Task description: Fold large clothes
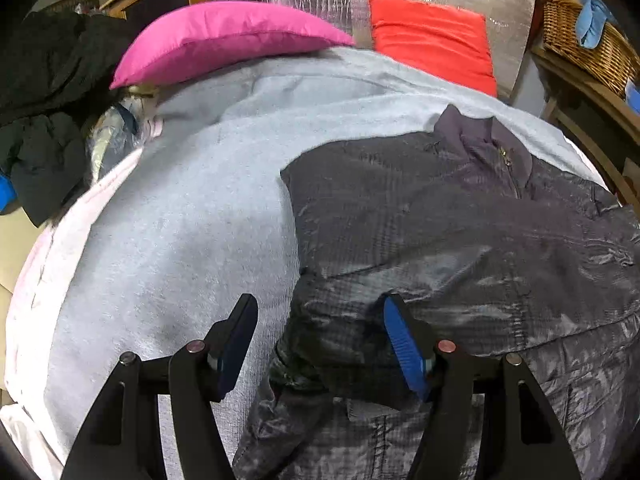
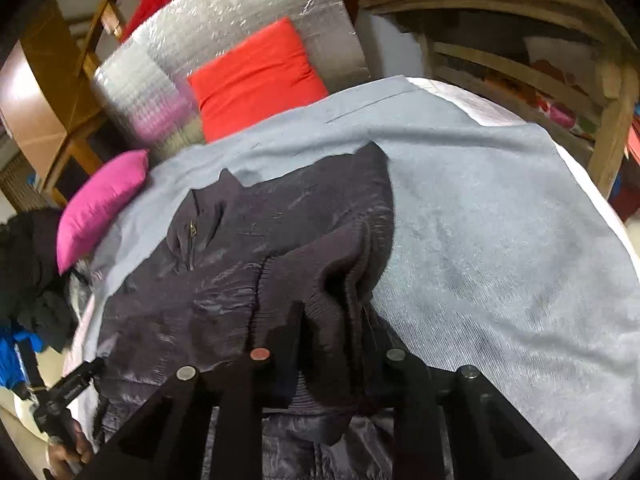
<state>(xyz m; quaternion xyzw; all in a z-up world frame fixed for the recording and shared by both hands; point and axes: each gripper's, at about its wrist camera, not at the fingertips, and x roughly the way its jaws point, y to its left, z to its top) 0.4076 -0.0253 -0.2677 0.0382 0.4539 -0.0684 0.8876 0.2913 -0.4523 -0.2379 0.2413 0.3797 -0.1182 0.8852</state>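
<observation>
The dark quilted jacket (image 1: 460, 248) lies spread on the pale blue blanket (image 1: 180, 220) covering the bed, its lower hem cut off by the frame's bottom edge. Its ribbed cuff (image 2: 320, 292) bunches between the right tongs (image 2: 332, 332), which are clamped on it, hiding their tips. The left tongs (image 1: 320, 320) hover with fingers apart over the jacket's edge. Beyond lie a pink pillow (image 1: 224, 40) and red cushion (image 1: 432, 40).

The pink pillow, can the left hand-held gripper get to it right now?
Probably yes: the left hand-held gripper is open and empty, and only bare grey blanket lies between it and the pink pillow.
</observation>
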